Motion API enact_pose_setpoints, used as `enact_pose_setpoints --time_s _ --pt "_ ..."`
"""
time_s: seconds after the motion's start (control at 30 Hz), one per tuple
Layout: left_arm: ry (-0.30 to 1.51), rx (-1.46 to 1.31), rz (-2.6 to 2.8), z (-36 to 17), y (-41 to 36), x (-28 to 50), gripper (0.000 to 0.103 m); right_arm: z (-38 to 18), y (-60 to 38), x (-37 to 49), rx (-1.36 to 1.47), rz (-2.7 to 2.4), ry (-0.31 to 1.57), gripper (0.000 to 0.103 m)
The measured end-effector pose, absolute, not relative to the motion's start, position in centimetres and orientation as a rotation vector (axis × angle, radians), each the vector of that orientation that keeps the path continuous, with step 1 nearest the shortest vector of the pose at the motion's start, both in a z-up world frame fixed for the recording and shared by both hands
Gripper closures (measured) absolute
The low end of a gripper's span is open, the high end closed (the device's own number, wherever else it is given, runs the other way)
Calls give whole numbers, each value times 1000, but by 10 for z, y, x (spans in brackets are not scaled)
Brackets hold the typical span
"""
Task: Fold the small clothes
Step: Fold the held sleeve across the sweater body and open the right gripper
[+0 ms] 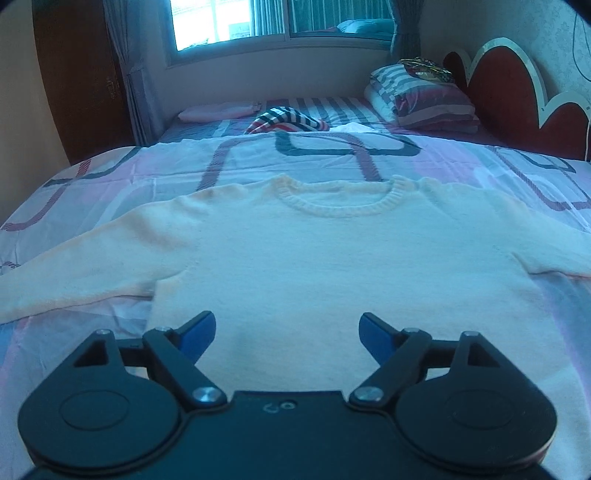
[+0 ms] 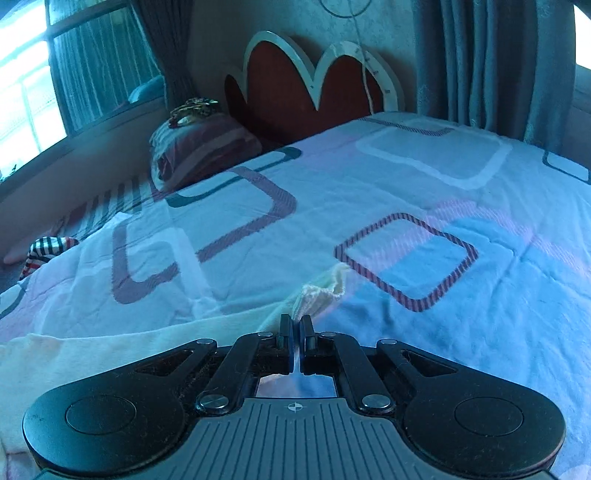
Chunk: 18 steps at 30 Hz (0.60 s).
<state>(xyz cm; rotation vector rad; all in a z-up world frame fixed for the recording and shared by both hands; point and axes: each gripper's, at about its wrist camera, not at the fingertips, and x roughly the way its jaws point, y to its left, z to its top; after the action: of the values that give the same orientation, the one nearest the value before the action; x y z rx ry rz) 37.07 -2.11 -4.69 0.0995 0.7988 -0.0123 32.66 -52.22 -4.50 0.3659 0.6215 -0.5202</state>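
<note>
A cream knit sweater (image 1: 314, 266) lies flat and face up on the bed, neckline away from me, both sleeves spread out sideways. My left gripper (image 1: 288, 332) is open and empty, hovering over the sweater's lower hem. In the right wrist view my right gripper (image 2: 296, 328) is shut on the sweater's right sleeve near its ribbed cuff (image 2: 325, 290), which sticks out just beyond the fingertips. The sleeve (image 2: 129, 339) trails off to the left over the bedspread.
The bed has a pale patterned bedspread (image 2: 424, 229). A striped garment (image 1: 288, 120) and a pink folded cloth (image 1: 218, 110) lie behind the sweater. Stacked striped pillows (image 1: 421, 98) sit by the red headboard (image 2: 295, 85). A window (image 1: 258, 18) is at the far wall.
</note>
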Motion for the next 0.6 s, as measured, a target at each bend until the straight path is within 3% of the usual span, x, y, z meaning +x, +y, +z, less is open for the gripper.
enact_pose_setpoints --time_s 0.3,0.6 --pt "784 42 64 -51 39 382 21 -34 -356 391 277 -212 597 101" --pt "762 -57 52 -41 78 377 28 -57 -193 420 110 52 642 101"
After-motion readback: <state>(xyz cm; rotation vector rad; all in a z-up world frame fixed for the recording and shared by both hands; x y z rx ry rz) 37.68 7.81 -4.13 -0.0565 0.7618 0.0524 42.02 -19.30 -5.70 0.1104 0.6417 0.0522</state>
